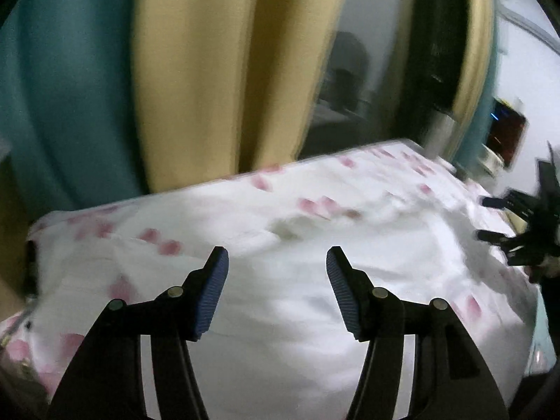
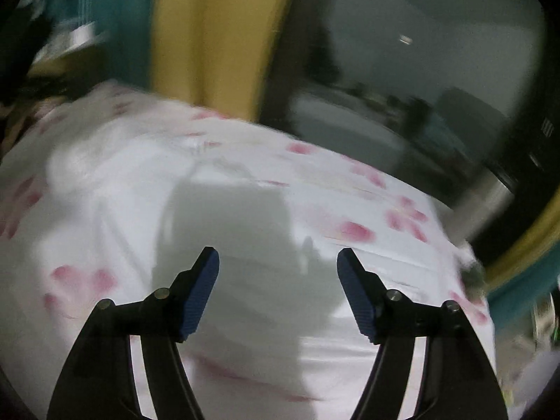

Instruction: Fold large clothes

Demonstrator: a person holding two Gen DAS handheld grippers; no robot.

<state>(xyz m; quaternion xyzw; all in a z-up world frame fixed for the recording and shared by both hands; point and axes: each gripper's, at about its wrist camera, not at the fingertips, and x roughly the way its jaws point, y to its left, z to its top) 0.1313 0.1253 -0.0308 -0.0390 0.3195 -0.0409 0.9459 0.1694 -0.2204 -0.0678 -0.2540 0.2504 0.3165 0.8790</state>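
Left tool (image 1: 277, 259): jaws apart, nothing between.
Right tool (image 2: 278, 259): jaws apart, nothing between.
White garment (image 1: 297, 280): spread on floral sheet (image 1: 315, 206).
Far edge: yellow curtain (image 1: 210, 70) close behind.

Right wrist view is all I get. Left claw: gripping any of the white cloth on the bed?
Observer: No. The left claw is open with bare pads, pointing down at the plain white cloth.
Operator: Is my right claw visible from that side?
Observer: Yes. The right claw shows at the left wrist view's right edge, fingers apart, over the pink-flowered white bedsheet.
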